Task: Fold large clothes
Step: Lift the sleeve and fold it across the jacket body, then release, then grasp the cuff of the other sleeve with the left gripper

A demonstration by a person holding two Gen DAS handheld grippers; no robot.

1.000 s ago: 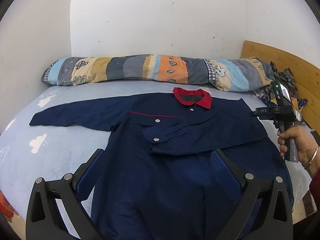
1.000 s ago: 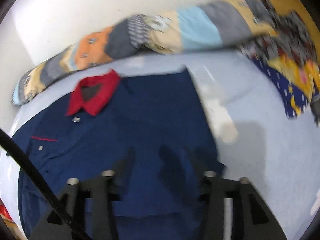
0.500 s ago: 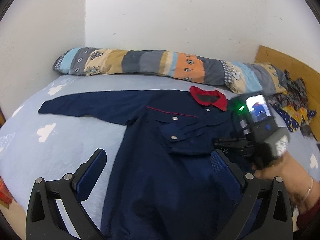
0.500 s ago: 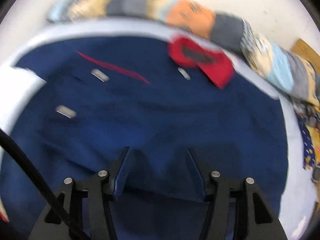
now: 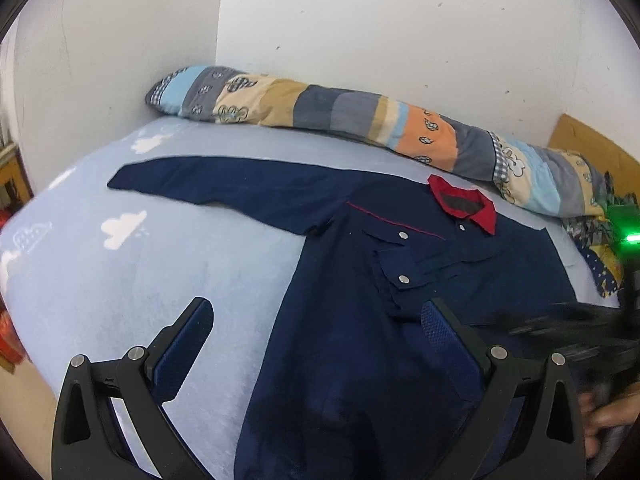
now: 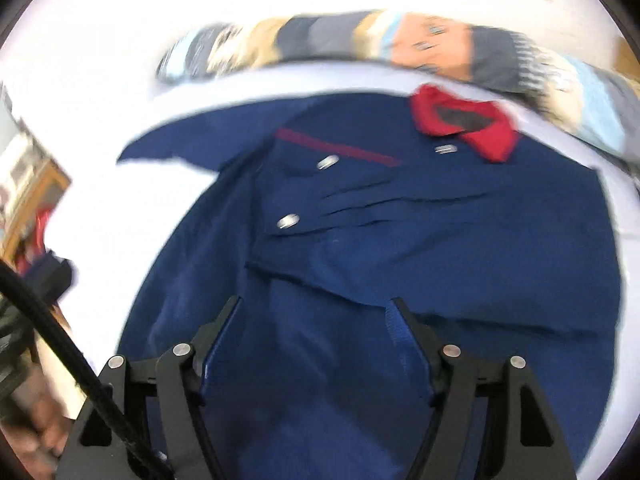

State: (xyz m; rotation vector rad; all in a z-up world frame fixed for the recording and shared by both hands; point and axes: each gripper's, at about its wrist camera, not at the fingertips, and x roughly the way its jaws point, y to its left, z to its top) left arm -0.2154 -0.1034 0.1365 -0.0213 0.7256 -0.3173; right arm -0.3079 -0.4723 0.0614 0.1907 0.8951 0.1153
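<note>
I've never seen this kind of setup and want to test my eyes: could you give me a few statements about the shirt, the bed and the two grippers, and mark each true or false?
1. The shirt has a red collar. True.
2. Both sleeves lie stretched out to the sides. False: only the left sleeve is stretched out; the other is folded across the chest.
3. The left gripper is clamped on the shirt. False: its jaws are wide open and hold nothing.
4. A patchwork bolster lies along the wall behind the shirt. True.
5. The right gripper is open over the shirt. True.
6. The sheet is plain white. False: it is pale blue with white clouds.
</note>
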